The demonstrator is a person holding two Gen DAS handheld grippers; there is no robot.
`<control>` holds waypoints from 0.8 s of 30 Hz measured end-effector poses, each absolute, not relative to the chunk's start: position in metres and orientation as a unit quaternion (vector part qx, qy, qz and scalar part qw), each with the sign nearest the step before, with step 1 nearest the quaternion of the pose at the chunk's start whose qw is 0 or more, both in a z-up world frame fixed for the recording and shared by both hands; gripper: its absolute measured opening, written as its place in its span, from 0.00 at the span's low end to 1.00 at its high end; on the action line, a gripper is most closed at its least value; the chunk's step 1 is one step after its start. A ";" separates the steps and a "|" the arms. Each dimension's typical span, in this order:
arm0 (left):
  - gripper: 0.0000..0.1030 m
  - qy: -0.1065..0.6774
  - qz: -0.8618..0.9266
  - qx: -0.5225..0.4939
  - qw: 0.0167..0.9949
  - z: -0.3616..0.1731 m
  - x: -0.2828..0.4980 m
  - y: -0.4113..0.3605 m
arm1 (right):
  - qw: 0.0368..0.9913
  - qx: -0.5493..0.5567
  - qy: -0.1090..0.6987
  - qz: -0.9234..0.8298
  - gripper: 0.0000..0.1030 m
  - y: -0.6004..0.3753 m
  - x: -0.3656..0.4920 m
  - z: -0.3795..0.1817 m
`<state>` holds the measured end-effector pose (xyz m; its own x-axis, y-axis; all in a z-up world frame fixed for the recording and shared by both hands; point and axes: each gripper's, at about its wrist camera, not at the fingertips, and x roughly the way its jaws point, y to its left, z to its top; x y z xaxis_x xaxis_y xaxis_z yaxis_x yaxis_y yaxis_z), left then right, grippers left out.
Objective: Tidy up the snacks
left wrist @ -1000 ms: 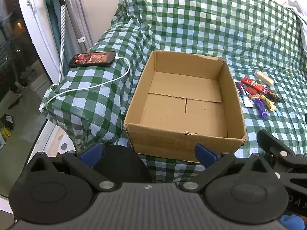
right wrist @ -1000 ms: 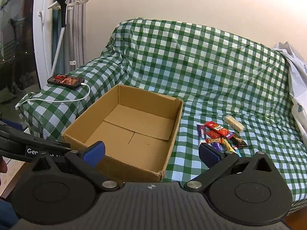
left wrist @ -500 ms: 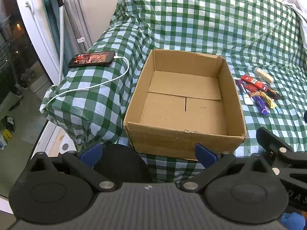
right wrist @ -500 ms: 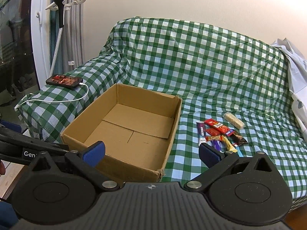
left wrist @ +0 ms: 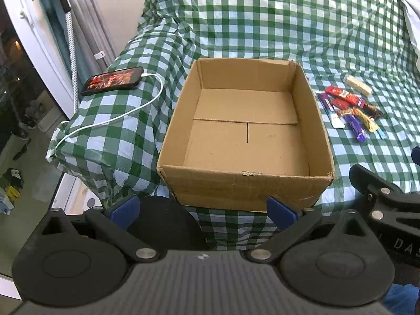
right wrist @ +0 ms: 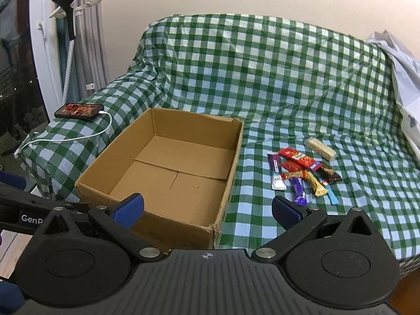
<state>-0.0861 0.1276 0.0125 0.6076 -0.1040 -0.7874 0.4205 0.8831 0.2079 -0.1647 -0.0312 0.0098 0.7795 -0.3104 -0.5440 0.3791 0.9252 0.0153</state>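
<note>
**Checked sofa and its load**

A sofa (right wrist: 288, 78) draped in green-and-white checked cloth carries an open cardboard box (right wrist: 168, 168) on its seat. Beside the box lies a cluster of snacks (right wrist: 302, 170). A phone (right wrist: 78, 110) with white cable (right wrist: 78, 136) rests on the armrest.

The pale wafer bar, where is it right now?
In the right wrist view the pale wafer bar lies on the checked cover, right of the cardboard box, just behind the snack pile.

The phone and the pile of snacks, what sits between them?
The open cardboard box sits between the phone and the snacks, seen in both wrist views. Nothing is in it.
</note>
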 end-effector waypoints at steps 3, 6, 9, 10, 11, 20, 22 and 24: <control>1.00 0.421 -0.147 0.200 0.873 0.009 -0.083 0.119 | 0.939 0.079 0.281 -0.184 1.00 -0.043 -0.165 0.003; 1.00 0.422 -0.145 0.212 0.869 0.006 -0.080 0.108 | 0.936 0.097 0.282 -0.188 1.00 -0.056 -0.165 -0.003; 1.00 0.423 -0.148 0.224 0.866 0.004 -0.078 0.096 | 0.932 0.114 0.282 -0.199 1.00 -0.074 -0.166 -0.010; 1.00 0.422 -0.149 0.227 0.865 0.003 -0.077 0.092 | 0.930 0.120 0.282 -0.205 1.00 -0.079 -0.166 -0.013; 1.00 0.422 -0.151 0.231 0.863 0.003 -0.076 0.087 | 0.927 0.124 0.283 -0.211 1.00 -0.087 -0.167 -0.016; 1.00 0.415 -0.176 0.266 0.852 -0.004 -0.063 0.028 | 0.892 0.183 0.277 -0.306 1.00 -0.176 -0.180 -0.042; 1.00 0.413 -0.181 0.273 0.850 -0.006 -0.059 0.013 | 0.883 0.195 0.277 -0.325 1.00 -0.198 -0.182 -0.049; 1.00 0.414 -0.187 0.279 0.846 -0.008 -0.054 -0.003 | 0.875 0.203 0.278 -0.340 1.00 -0.219 -0.182 -0.056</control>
